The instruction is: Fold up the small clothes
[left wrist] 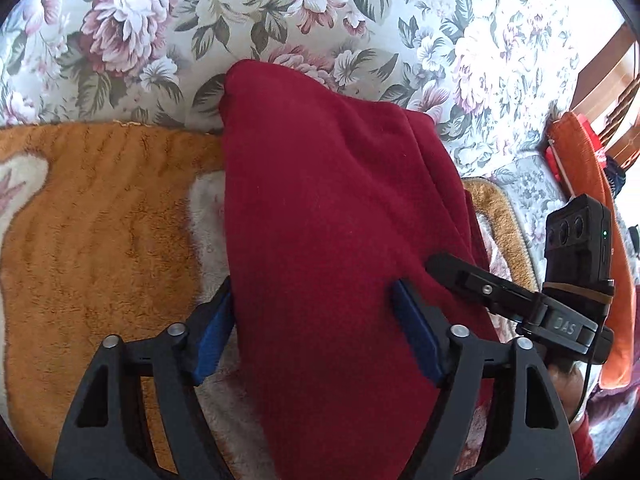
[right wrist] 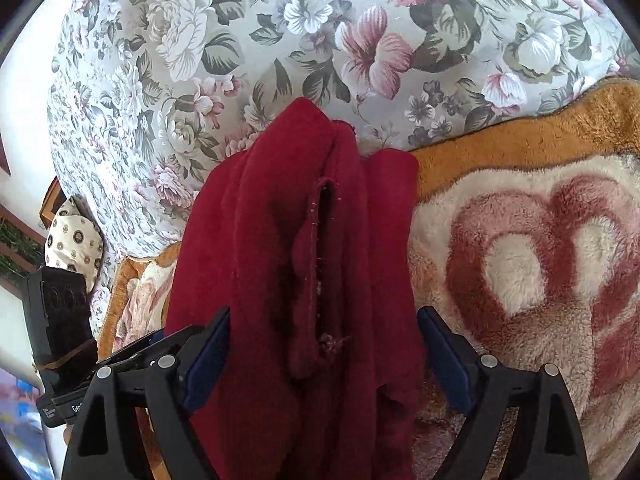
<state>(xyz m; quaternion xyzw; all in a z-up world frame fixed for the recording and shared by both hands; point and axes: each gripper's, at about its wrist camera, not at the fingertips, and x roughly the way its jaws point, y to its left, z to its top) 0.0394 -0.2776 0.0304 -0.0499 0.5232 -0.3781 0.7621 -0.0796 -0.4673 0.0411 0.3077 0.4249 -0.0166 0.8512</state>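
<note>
A dark red fleece garment (left wrist: pixel 328 208) lies lengthwise on an orange and cream plush blanket (left wrist: pixel 100 220). In the left wrist view my left gripper (left wrist: pixel 312 300) stands open with its blue pads either side of the cloth, which runs between them. In the right wrist view the garment (right wrist: pixel 280 220) shows bunched folds and a seam slit. My right gripper (right wrist: pixel 324 328) is also open, its blue pads wide apart astride the cloth. The right gripper's body (left wrist: pixel 520 300) shows at the right edge of the left wrist view.
A floral bedspread (left wrist: pixel 240 20) covers the bed beyond the blanket (right wrist: pixel 540 260). An orange cushion (left wrist: pixel 580 168) and wooden furniture (left wrist: pixel 608 80) sit at the right. A patterned pillow (right wrist: pixel 74 240) lies at the left of the right wrist view.
</note>
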